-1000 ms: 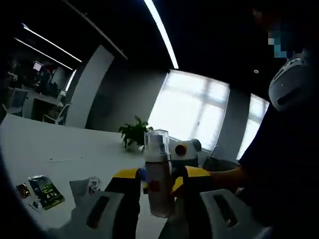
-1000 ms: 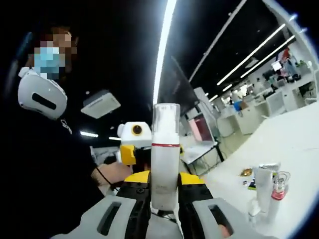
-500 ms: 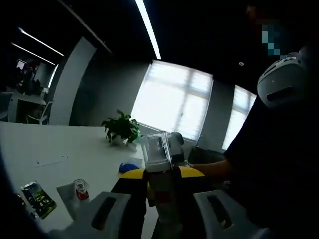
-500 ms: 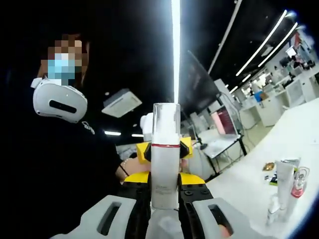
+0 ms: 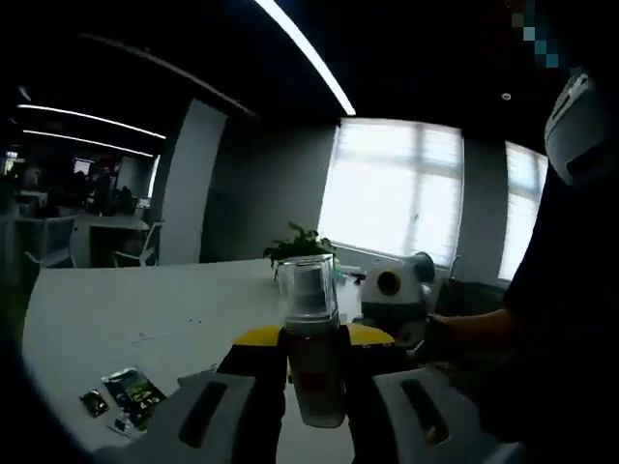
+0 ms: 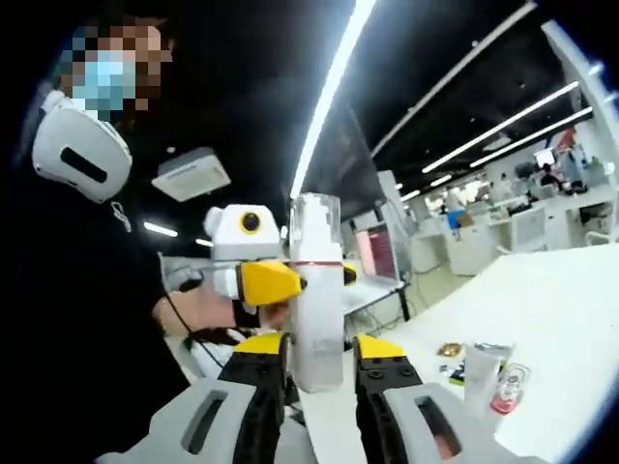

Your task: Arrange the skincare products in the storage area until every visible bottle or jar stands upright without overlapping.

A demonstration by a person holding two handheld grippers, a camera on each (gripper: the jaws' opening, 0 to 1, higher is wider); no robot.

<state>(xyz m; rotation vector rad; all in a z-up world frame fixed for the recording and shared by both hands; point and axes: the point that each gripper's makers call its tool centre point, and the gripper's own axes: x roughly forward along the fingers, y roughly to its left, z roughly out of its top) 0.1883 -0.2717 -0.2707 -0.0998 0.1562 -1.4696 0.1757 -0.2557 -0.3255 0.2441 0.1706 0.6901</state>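
Note:
A white pump bottle (image 6: 317,309) with a clear cap and a red band stands upright in the air between my right gripper's (image 6: 319,346) yellow-tipped jaws, which are shut on its lower body. My left gripper (image 6: 305,278) reaches in from the left and clamps the same bottle at the red band. In the left gripper view the bottle (image 5: 311,358) rises cap-up between my left gripper's (image 5: 314,340) shut jaws. On the table at the right stand a white tube (image 6: 479,375) and a small red-labelled bottle (image 6: 509,387).
A long white table (image 5: 145,319) carries a green sachet (image 5: 135,391) and a smaller packet (image 5: 94,402); more packets (image 6: 451,350) lie near the tube. A potted plant (image 5: 300,247) stands at the table's far end. A person in dark clothes (image 5: 571,319) holds both grippers.
Both views have swung with the hands. The bottle stays held between both grippers. In the right gripper view the left gripper's yellow jaws have shifted left and now show beside the red band.

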